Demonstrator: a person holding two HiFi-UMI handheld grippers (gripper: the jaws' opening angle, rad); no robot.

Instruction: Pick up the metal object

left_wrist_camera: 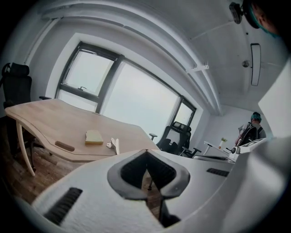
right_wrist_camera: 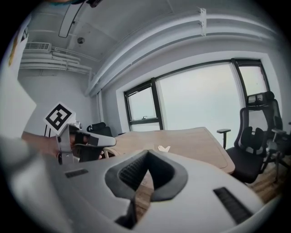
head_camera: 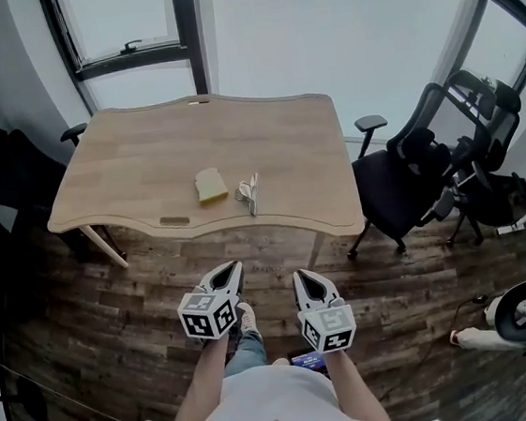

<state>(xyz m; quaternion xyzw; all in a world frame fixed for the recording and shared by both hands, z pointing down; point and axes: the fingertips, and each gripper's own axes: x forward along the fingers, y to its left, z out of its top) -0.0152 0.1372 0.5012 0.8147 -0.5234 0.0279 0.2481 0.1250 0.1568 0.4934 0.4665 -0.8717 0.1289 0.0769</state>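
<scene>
2 closed, empty tools, left gripper [head_camera: 233, 270] and right gripper [head_camera: 302, 278], we hold low, likely pre-approach, well apart from the thin silvery metal object [head_camera: 250, 193] on the light wooden table [head_camera: 135, 167].

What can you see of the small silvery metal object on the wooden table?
The small silvery metal object is slim and pale, seemingly several thin pieces bunched at one end, though too small to identify. It lies flat near the front edge of the wooden table, just right of a yellow block and apart from it. Nothing else touches it.
</scene>
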